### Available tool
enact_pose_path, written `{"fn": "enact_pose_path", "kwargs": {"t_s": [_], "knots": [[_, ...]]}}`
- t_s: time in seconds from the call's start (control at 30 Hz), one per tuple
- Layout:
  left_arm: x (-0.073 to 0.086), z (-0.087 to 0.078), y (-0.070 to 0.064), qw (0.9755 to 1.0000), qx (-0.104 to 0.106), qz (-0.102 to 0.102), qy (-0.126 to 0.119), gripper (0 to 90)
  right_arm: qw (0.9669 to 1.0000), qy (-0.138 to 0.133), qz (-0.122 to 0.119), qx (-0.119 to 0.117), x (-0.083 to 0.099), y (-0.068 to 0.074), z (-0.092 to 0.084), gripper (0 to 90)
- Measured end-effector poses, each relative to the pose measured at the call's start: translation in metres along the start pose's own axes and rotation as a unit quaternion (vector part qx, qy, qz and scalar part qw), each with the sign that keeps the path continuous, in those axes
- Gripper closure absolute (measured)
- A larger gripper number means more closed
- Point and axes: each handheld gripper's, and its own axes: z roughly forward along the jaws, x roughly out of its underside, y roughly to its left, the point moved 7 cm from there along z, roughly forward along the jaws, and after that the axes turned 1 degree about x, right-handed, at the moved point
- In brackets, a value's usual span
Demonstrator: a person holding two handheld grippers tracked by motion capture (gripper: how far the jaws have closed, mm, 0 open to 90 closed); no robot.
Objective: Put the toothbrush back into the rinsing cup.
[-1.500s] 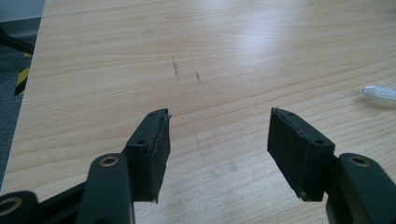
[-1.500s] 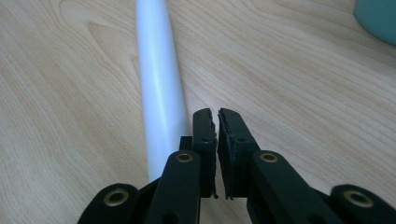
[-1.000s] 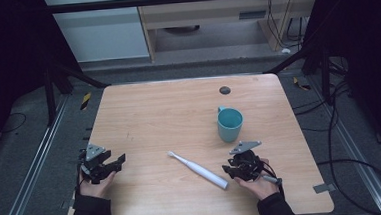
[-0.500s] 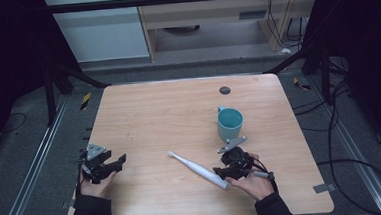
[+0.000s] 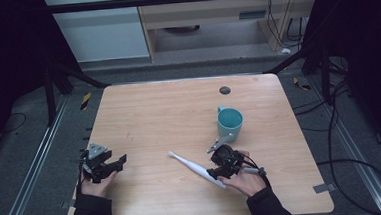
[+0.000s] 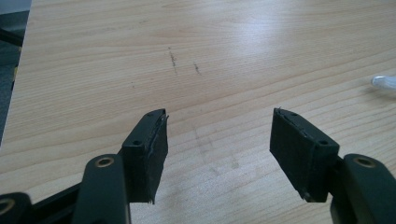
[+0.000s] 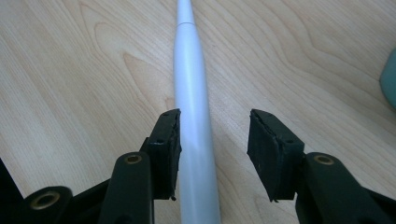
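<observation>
— Right gripper view first: where is the long white plastic toothbrush (image 7: 192, 116)?

— Flat on the pale wooden table (image 7: 70, 93), its handle between the jaws of the right gripper (image 7: 214, 154). They have just been opening and stand about half apart; the left pad lies beside the handle, the right pad is clear of it.

— And around it?

— From the high view, a teal mug (image 5: 229, 121) stands near, beyond that gripper. The left gripper (image 6: 219, 154) is well apart, jaws wide, holding nothing.
</observation>
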Motion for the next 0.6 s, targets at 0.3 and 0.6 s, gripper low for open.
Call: {"fn": "enact_pose_path", "kwargs": {"t_s": [0.3, 0.6], "knots": [[0.0, 0.0, -0.001, 1.0, 0.002, 0.003, 0.002, 36.3, 0.999, 0.04, -0.016, -0.009, -0.002, 0.008, 0.015, 55.3], [0.001, 0.001, -0.001, 1.0, 0.003, 0.003, 0.004, 36.2, 0.9972, 0.069, -0.025, -0.013, -0.002, 0.01, 0.027, 56.1]]}}
